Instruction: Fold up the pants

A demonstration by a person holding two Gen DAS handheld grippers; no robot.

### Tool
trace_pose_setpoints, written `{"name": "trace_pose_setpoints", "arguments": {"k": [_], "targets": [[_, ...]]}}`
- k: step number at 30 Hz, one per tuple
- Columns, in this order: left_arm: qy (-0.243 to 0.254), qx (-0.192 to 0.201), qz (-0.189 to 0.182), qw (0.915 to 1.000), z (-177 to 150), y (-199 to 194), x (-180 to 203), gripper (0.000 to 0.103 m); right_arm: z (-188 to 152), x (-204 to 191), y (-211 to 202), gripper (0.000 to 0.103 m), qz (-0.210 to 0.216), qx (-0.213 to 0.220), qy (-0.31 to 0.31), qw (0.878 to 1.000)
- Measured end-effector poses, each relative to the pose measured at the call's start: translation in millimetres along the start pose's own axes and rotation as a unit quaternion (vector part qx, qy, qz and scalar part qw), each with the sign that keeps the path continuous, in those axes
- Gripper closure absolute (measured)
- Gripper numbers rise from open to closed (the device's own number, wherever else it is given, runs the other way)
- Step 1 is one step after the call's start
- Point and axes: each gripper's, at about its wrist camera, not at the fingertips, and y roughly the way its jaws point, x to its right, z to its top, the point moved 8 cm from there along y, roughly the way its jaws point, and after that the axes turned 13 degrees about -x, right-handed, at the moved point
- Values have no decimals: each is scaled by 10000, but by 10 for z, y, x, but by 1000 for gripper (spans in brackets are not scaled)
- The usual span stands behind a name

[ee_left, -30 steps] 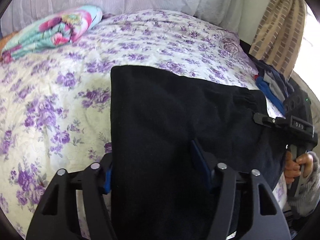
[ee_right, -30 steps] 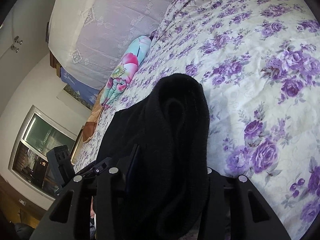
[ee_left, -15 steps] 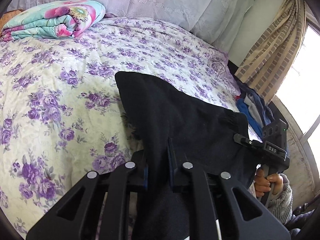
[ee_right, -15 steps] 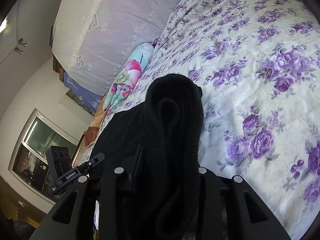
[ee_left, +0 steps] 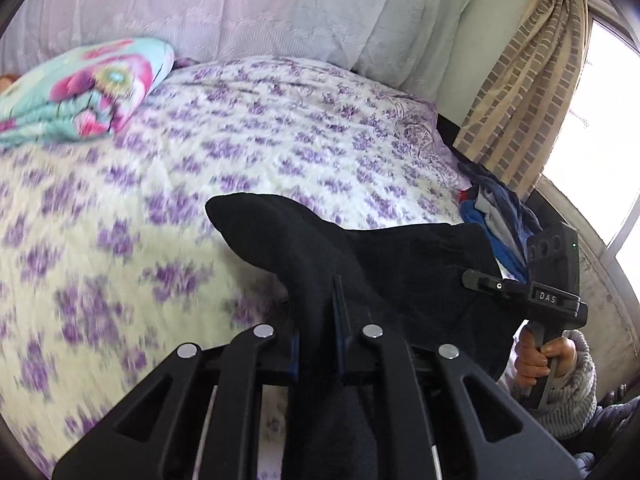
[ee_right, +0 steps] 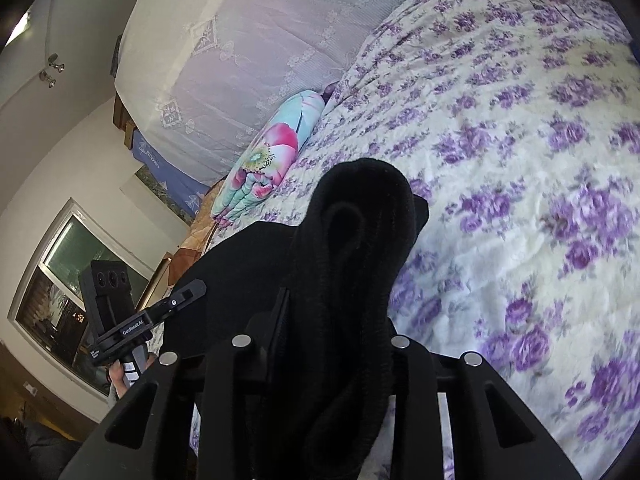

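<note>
Black pants (ee_left: 360, 264) held above bed (ee_left: 168, 184) with purple floral quilt. Left gripper (ee_left: 316, 316) clenched on bunched fabric near one edge; right gripper (ee_right: 336, 320) clenched on thick rolled fold. Cloth stretched between both grippers. Floral folded blanket (ee_left: 76, 88) seen at head of bed, near pillows (ee_left: 248, 8). Clothes pile (ee_left: 496, 216) beside curtain (ee_left: 528, 92).

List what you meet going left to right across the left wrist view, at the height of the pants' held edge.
Floral bedspread → black pants → right gripper → clothes pile → curtain → window.
</note>
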Motion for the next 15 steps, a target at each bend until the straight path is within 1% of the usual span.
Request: {"name": "trace_pose_setpoints", "arguments": {"k": [3,5,6,8,9,10,11,12,15], "targets": [[11,42,26,10000,313,38,2,93,302,-1,-17,73,-36,27,-17,10000],[58,51,82,9999,571,87,-14,93,612,-20,-5,73,-113,29,-135,9998],[115,81,180,9997,734,112,-29,93,766,-26,17,73,-159,32,-192,9997],[179,148,313,9992,1056,153,-71,93,1201,-41,64,73,-258,67,-299,9992],[200,189,384,9989,1263,183,-109,93,1386,-48,90,73,-302,93,-345,9989],[200,239,446,9985,1455,207,-155,93,1664,-44,137,73,-374,157,-419,9983],[202,293,508,9981,1696,238,-211,93,1849,-37,186,73,-404,201,-462,9979],[217,322,560,9977,1891,273,-263,93,2105,-20,252,73,-417,244,-485,9977],[161,445,624,9969,2403,396,-463,93,2671,88,476,74,-439,347,-519,9971]]}}
